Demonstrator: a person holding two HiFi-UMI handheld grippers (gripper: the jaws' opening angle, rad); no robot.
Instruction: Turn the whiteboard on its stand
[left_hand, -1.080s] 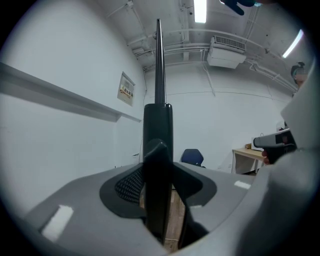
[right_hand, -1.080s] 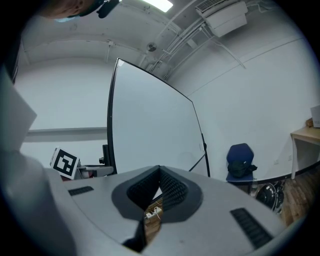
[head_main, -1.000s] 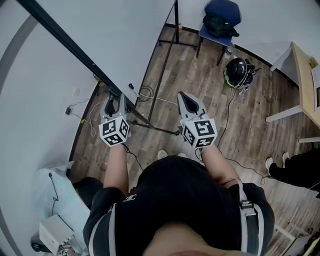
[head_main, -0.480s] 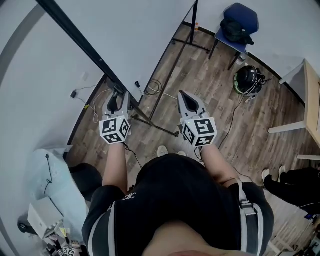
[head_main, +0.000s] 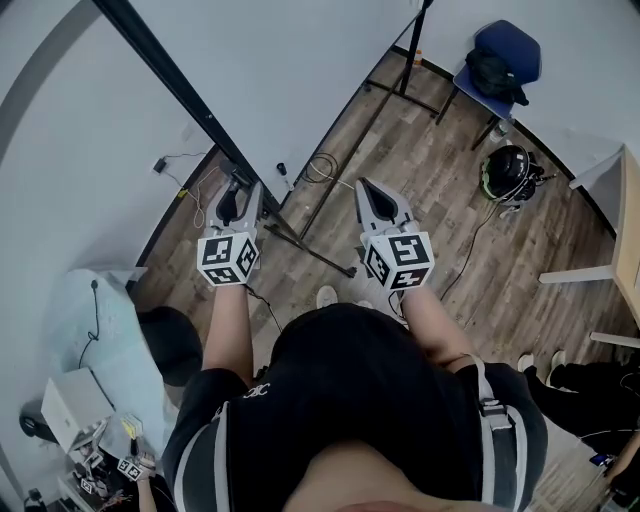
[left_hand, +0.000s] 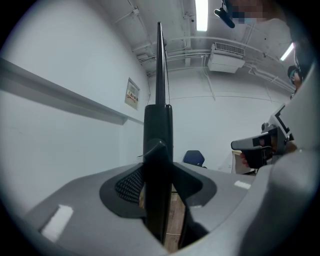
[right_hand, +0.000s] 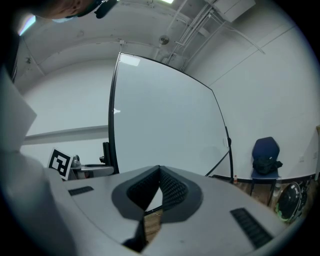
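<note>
Frame (left_hand: 159, 125) of the whiteboard (head_main: 280, 70) is clamped between the closed jaws of the left gripper (left_hand: 159, 165), the black bar rising straight up out of them. The right gripper (right_hand: 159, 175) is seen with jaws together on nothing, the board face lying ahead of them and apart. The turn is judged best made slowly, with a firm clamp, so the stand (head_main: 310, 250) below is not tipped.

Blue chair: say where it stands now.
Head view, top right: the blue chair stands against the wall, a black bag on its seat, a helmet lying nearby.
</note>
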